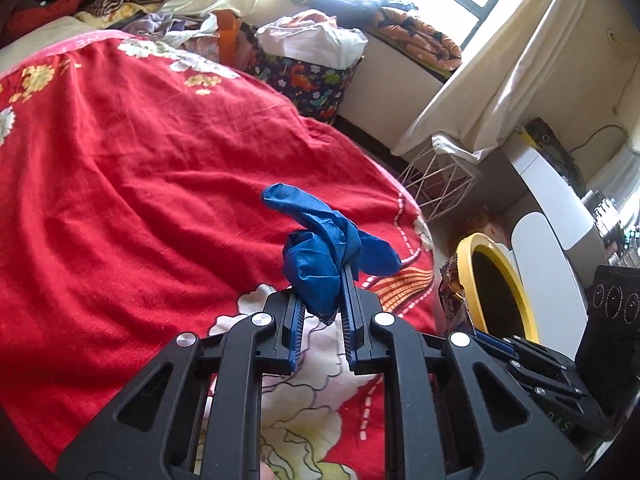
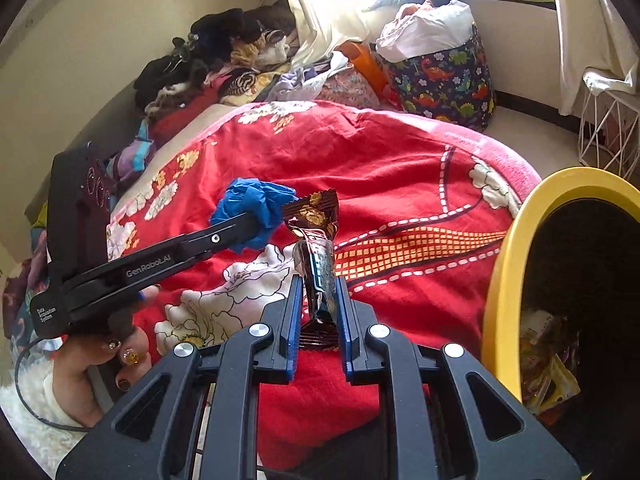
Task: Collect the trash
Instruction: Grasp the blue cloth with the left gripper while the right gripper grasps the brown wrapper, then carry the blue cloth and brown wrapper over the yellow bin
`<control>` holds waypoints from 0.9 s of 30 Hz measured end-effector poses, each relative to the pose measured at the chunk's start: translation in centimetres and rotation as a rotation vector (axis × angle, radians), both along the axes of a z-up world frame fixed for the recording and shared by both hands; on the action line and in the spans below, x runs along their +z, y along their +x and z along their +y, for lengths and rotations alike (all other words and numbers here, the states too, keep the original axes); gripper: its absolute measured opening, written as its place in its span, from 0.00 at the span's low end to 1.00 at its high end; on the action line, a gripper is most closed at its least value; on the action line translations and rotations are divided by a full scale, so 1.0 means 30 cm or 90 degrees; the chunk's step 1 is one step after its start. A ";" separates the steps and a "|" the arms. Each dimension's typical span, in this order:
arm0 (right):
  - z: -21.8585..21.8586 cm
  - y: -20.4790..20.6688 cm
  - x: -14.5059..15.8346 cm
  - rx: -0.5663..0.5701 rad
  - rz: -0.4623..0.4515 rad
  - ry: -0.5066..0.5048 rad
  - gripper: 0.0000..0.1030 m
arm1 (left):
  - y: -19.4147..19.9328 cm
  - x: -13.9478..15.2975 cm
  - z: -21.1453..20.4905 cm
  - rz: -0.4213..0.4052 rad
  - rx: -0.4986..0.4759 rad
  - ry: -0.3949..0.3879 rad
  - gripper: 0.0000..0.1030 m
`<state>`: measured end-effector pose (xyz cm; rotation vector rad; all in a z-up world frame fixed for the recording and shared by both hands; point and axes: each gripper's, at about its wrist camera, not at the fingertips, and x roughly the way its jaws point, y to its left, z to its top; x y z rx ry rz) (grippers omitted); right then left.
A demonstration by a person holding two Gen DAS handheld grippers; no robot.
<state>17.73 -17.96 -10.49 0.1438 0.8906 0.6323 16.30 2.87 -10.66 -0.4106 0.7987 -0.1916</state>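
Right wrist view: left gripper (image 2: 256, 220) angled across bed, fingers clamping blue glove (image 2: 252, 204).

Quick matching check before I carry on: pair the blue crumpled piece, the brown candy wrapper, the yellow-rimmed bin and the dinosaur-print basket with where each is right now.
Things:
1. blue crumpled piece
2. brown candy wrapper
3. yellow-rimmed bin
4. dinosaur-print basket

Places:
A. beyond the red blanket, white bag on top
B. clamped in the right tongs
C. beside the bed, wrappers inside
D. clamped in the left tongs

Pairs: 1-D, 2-B, 3-C, 4-A
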 end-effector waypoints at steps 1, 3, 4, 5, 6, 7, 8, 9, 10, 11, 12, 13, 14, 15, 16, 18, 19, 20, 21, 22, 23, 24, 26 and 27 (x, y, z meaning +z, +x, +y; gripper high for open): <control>-0.006 -0.001 0.004 -0.003 0.000 0.001 0.15 | 0.000 0.008 -0.005 -0.003 -0.002 0.001 0.11; -0.021 -0.003 0.017 -0.009 -0.003 0.006 0.15 | -0.004 0.022 -0.013 -0.010 -0.005 0.006 0.11; -0.027 -0.002 0.021 -0.011 -0.004 0.008 0.15 | -0.005 0.030 -0.018 -0.013 -0.007 0.008 0.11; -0.036 -0.006 0.028 -0.015 -0.007 0.009 0.15 | -0.005 0.034 -0.022 -0.015 -0.009 0.009 0.11; -0.045 -0.011 0.033 -0.018 -0.009 0.010 0.15 | -0.007 0.040 -0.025 -0.017 -0.010 0.010 0.11; -0.054 -0.014 0.040 -0.021 -0.011 0.013 0.15 | -0.009 0.046 -0.028 -0.020 -0.012 0.010 0.11; -0.061 -0.018 0.044 -0.024 -0.013 0.014 0.15 | -0.009 0.052 -0.032 -0.023 -0.014 0.010 0.11; -0.071 -0.021 0.049 -0.027 -0.015 0.015 0.15 | -0.010 0.057 -0.037 -0.025 -0.015 0.011 0.11; -0.082 -0.023 0.052 -0.030 -0.017 0.017 0.15 | -0.011 0.064 -0.041 -0.028 -0.017 0.012 0.11; -0.089 -0.021 0.057 -0.033 -0.018 0.018 0.15 | -0.015 0.068 -0.045 -0.030 -0.019 0.012 0.11; -0.096 -0.022 0.061 -0.035 -0.020 0.019 0.15 | -0.016 0.073 -0.050 -0.031 -0.021 0.013 0.11; -0.106 -0.025 0.067 -0.039 -0.023 0.020 0.15 | -0.016 0.078 -0.054 -0.033 -0.023 0.014 0.11; -0.111 -0.024 0.071 -0.042 -0.025 0.021 0.15 | -0.018 0.082 -0.059 -0.034 -0.026 0.015 0.11; -0.122 -0.025 0.075 -0.046 -0.027 0.022 0.15 | -0.019 0.085 -0.063 -0.036 -0.028 0.016 0.11; -0.131 -0.027 0.079 -0.049 -0.029 0.023 0.15 | -0.020 0.090 -0.070 -0.038 -0.032 0.016 0.11; -0.148 -0.030 0.084 -0.056 -0.032 0.024 0.15 | -0.029 0.096 -0.086 -0.040 -0.038 0.019 0.11; -0.156 -0.031 0.088 -0.060 -0.033 0.024 0.15 | -0.030 0.099 -0.093 -0.041 -0.042 0.020 0.11; -0.167 -0.032 0.091 -0.064 -0.034 0.026 0.15 | -0.031 0.102 -0.101 -0.043 -0.046 0.021 0.11; -0.177 -0.032 0.093 -0.068 -0.035 0.027 0.15 | -0.030 0.105 -0.105 -0.044 -0.050 0.022 0.11; -0.190 -0.033 0.096 -0.074 -0.037 0.027 0.15 | -0.031 0.109 -0.115 -0.046 -0.055 0.024 0.11; -0.199 -0.032 0.098 -0.079 -0.037 0.028 0.15 | -0.032 0.110 -0.121 -0.048 -0.058 0.025 0.11; -0.208 -0.033 0.101 -0.083 -0.037 0.029 0.15 | -0.031 0.113 -0.129 -0.049 -0.062 0.026 0.11; -0.228 -0.032 0.105 -0.092 -0.038 0.032 0.15 | -0.034 0.120 -0.150 -0.052 -0.071 0.028 0.11; -0.238 -0.031 0.106 -0.096 -0.039 0.032 0.15 | -0.035 0.123 -0.161 -0.054 -0.076 0.030 0.11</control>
